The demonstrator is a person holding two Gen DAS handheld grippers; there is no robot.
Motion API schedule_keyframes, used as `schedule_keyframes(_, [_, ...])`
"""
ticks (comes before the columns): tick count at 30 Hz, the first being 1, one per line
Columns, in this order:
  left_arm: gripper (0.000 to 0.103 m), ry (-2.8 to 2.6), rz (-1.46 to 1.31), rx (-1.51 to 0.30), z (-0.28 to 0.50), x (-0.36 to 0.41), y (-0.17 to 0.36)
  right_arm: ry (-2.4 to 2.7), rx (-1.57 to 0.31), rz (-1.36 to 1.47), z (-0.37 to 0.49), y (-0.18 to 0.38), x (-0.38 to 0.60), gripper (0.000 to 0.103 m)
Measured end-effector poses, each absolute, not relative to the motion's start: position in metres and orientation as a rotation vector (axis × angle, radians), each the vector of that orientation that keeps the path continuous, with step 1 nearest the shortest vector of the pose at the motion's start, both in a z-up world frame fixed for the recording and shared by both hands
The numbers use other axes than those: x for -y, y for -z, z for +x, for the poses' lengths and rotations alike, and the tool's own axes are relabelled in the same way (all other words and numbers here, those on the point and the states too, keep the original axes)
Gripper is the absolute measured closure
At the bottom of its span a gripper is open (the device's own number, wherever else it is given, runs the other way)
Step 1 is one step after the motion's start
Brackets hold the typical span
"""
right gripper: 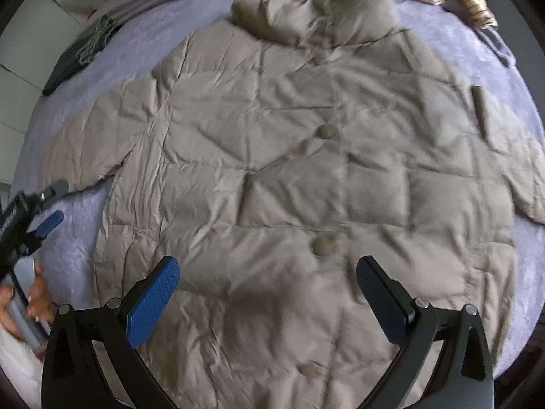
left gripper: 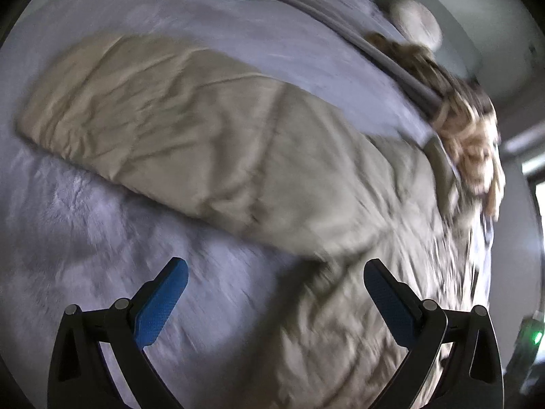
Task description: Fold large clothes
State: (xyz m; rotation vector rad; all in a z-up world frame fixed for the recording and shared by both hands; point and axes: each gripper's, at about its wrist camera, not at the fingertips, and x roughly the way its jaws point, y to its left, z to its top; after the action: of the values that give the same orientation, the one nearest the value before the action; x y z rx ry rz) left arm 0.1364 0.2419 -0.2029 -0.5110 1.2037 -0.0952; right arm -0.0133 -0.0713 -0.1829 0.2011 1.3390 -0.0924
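Coat, beige quilted, flat on bed, collar-to-hem axis running away from right tongs; left tongs beside sleeve; both wide open, empty.

Coat flat on blanket — collar farthest

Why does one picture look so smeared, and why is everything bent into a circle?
Left wrist view: motion blur smears the beige puffer jacket and the lilac bedspread, while the left gripper stays sharp. Right wrist view: the jacket is much crisper, its buttons readable, with slight blur near the edges. Both views: a fisheye lens bulges the scene and darkens the corners.
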Motion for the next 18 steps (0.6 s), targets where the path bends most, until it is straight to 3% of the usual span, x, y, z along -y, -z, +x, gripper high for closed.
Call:
schedule_keyframes(6, [0.0,0.027,-0.736,-1.168,0.165,-0.302,0.245,0.049,-1.328,0.191,0.001,0.201,0.047,0.0])
schedule_keyframes(12, [0.0,-0.058,-0.839,-1.047,0.197,-0.35,0.248,0.012,-1.286,0.181,0.02,0.206,0.029,0.0])
schedule_keyframes(13, [0.004,-0.072,-0.833,-1.031,0.203,-0.355,0.248,0.007,-1.281,0.184,0.024,0.206,0.026,0.0])
schedule_keyframes(14, [0.011,-0.09,-0.814,-1.024,0.209,-0.357,0.248,0.0,-1.274,0.187,0.029,0.206,0.023,0.0])
schedule_keyframes(16, [0.073,-0.096,-0.752,-1.043,0.222,-0.361,0.249,-0.018,-1.257,0.188,0.041,0.205,0.015,0.0])
schedule_keyframes(17, [0.085,-0.084,-0.73,-1.053,0.227,-0.363,0.251,-0.027,-1.248,0.192,0.046,0.204,0.011,0.0])
schedule_keyframes(18, [0.091,-0.071,-0.733,-1.052,0.232,-0.361,0.25,-0.038,-1.239,0.202,0.05,0.202,0.008,0.0])
